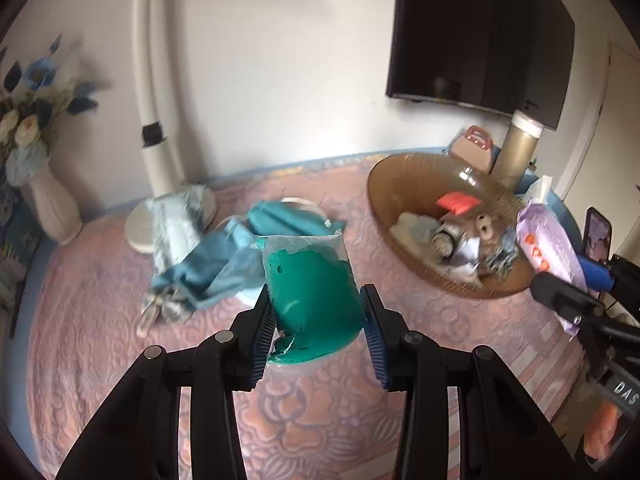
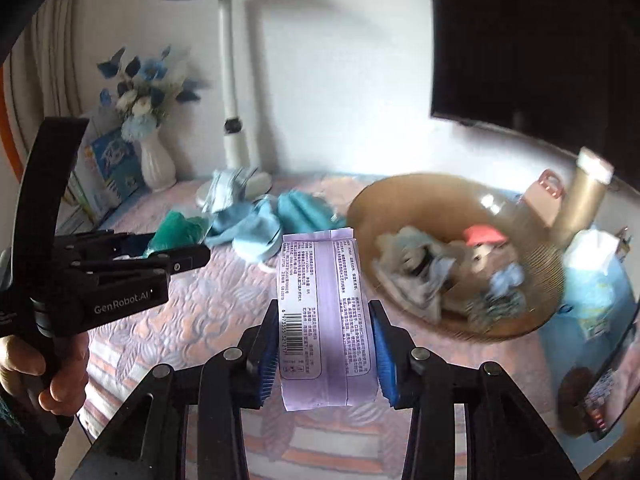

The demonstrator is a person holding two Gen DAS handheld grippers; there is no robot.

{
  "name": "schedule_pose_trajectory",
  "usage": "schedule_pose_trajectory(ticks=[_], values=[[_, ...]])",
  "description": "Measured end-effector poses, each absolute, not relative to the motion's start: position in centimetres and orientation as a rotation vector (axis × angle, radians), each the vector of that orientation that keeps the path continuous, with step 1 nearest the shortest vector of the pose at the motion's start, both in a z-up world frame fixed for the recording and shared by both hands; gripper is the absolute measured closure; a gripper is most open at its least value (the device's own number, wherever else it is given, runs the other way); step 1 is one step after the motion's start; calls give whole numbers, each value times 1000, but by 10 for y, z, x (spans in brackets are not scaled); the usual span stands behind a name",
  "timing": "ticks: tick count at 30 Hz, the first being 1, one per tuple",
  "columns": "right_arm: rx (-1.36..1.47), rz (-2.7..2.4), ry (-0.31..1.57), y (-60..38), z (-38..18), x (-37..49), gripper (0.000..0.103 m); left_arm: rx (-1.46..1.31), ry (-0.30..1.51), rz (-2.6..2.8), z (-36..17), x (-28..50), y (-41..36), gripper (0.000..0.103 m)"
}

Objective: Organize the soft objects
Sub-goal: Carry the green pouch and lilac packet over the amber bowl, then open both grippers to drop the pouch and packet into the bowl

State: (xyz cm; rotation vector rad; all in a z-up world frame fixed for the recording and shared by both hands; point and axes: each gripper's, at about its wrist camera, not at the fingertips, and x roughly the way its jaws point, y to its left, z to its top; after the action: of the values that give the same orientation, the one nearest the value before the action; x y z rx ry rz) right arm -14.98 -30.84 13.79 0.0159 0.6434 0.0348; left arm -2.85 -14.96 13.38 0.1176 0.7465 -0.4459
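In the left wrist view, the left gripper point(image 1: 316, 322) held a green bagged bundle point(image 1: 312, 304) clamped at its sides above the pink cloth point(image 1: 320, 408); it looked light, squashy and slippery in its plastic. In the right wrist view, the right gripper point(image 2: 326, 344) gripped a purple soft pack point(image 2: 324, 312) near its lower end, beside the amber bowl point(image 2: 516, 328); it seemed light and yielding, so a mid-body pinch would suit.

Bare quilt point(image 1: 100, 320) lies open ahead of my left gripper point(image 1: 316, 320). Past it the blue cloth heap point(image 1: 224, 264) blocks the way to the lamp base point(image 1: 140, 232) and the white vase point(image 1: 52, 208). To my right the brown bowl point(image 1: 384, 184), already crowded, stands near my right gripper point(image 2: 326, 344), with the gold tube point(image 1: 516, 152) just behind it
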Motion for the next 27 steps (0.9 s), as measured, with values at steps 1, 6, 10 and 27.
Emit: schedule_pose_trajectory(ticks=[1, 6, 10, 27], values=[[25, 7, 616, -321, 150, -149, 63, 124, 731, -468, 141, -23, -160, 65], [75, -136, 539, -380, 194, -135, 63, 128, 672, -541, 166, 2, -212, 65], [122, -188, 538, -412, 206, -111, 63, 123, 667, -594, 171, 18, -244, 64], [273, -127, 636, -416, 173, -71, 38, 83, 620, -516, 178, 8, -201, 21]])
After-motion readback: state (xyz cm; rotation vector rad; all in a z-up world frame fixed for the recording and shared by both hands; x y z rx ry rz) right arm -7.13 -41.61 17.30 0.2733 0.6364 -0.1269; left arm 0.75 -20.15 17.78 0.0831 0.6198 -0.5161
